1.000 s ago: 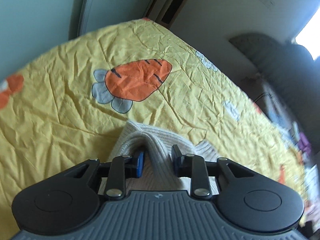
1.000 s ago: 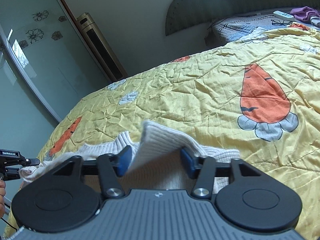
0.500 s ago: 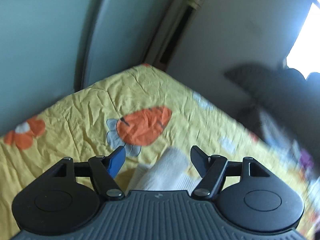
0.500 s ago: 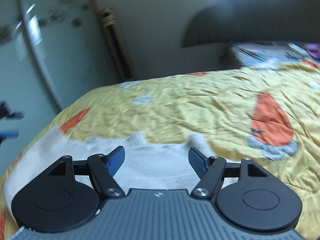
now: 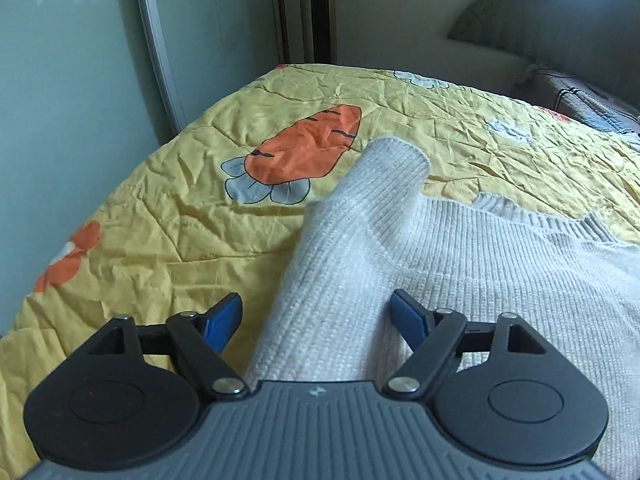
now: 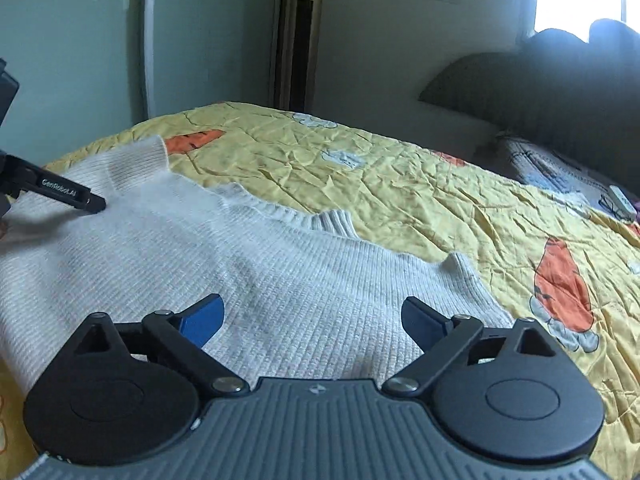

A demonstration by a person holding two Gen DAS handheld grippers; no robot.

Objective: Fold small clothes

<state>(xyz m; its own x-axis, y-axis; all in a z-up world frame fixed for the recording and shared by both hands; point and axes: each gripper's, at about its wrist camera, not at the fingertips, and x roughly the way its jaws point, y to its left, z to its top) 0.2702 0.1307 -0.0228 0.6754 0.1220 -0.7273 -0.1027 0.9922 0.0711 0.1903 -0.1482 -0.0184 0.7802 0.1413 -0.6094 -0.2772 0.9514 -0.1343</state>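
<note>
A small cream ribbed knit sweater (image 6: pixel 256 276) lies spread on the yellow carrot-print bedspread (image 6: pixel 420 200). In the left wrist view the sweater (image 5: pixel 460 280) has one sleeve (image 5: pixel 360 216) running forward between the jaws. My left gripper (image 5: pixel 318 316) is open, its blue fingertips either side of the sleeve and not pinching it. My right gripper (image 6: pixel 312 314) is open above the sweater body, holding nothing. The left gripper's black finger (image 6: pixel 60 192) shows at the far left of the right wrist view, over the sleeve.
The bedspread (image 5: pixel 180 220) drops off at its left edge towards a glass sliding door (image 5: pixel 80 80). A tall standing air conditioner (image 6: pixel 298 40) is behind the bed. The dark headboard (image 6: pixel 540 84) and a pillow area with small items (image 6: pixel 616 200) lie to the right.
Both grippers let go of the sweater edges they held a second ago and opened. The sweater now lies flat and the views have swung to look along the bed.
</note>
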